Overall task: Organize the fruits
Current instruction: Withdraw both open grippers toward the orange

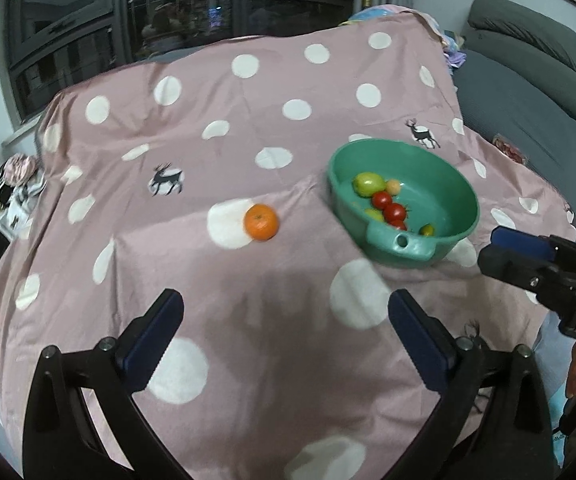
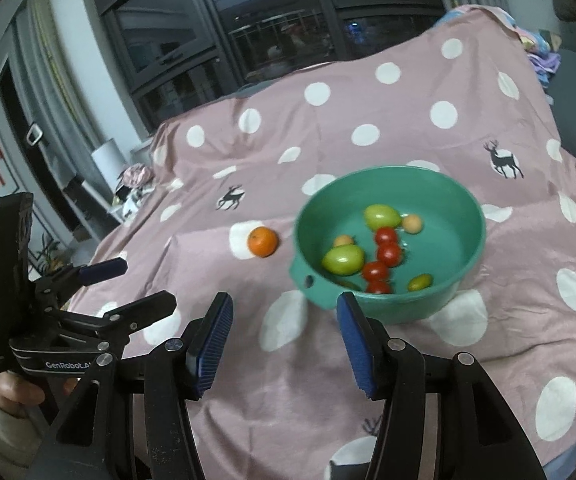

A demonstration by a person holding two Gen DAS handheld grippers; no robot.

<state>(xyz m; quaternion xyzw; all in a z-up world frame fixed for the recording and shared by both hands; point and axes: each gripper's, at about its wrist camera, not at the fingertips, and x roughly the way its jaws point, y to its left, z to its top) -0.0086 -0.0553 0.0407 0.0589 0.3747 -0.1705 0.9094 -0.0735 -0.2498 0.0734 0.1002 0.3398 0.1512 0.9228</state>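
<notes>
Left wrist: orange [image 1: 261, 222] – round (glossy), uncut

Both wrist views near, angled down over cloth [image 1: 247, 128]; share bowl [image 1: 460, 184], orange [image 1: 261, 222].

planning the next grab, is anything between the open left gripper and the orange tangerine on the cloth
Nothing visible: only bare pink polka-dot cloth lies between the left gripper and the round orange tangerine. The green plastic basin sits off to its right.
</notes>
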